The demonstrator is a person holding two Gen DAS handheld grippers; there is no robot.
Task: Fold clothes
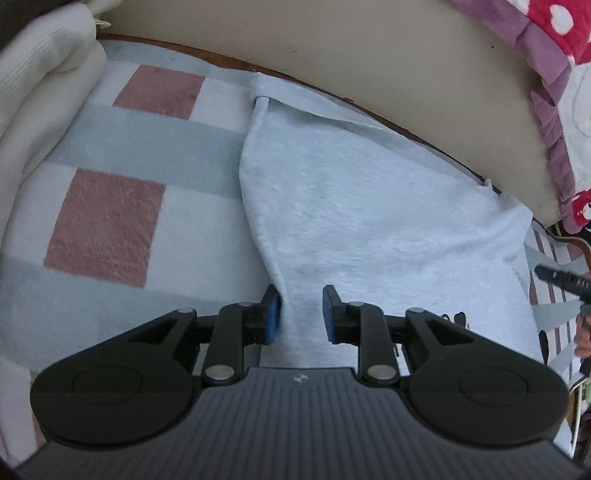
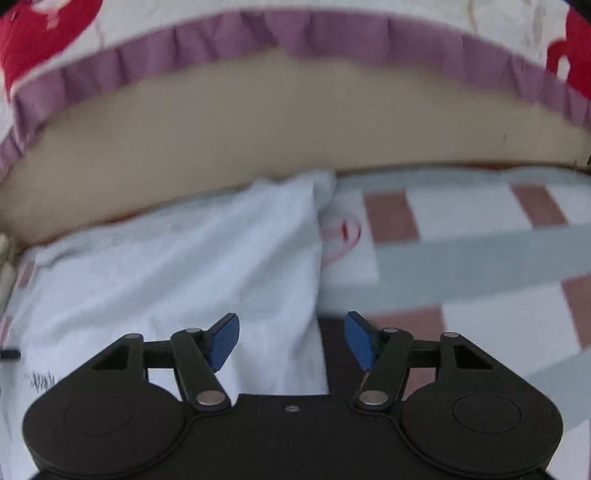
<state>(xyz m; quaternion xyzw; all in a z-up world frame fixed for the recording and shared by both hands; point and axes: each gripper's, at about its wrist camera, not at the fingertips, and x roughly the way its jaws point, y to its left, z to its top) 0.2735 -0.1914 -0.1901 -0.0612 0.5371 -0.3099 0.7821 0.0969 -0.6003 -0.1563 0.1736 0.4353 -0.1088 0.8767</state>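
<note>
Bedroom: checked blanket (image 1: 110, 184), frilled pillow (image 2: 258, 33)

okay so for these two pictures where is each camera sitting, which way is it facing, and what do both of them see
Left wrist view: sits on the left gripper, looking forward and down at the pale blue garment on the checked blanket; its jaws stand apart, cloth between them.
Right wrist view: sits on the right gripper, looking forward and down at the garment's right edge; jaws wide apart.
Shared: the garment, the blanket, the beige surface behind, the purple-frilled red fabric.
</note>
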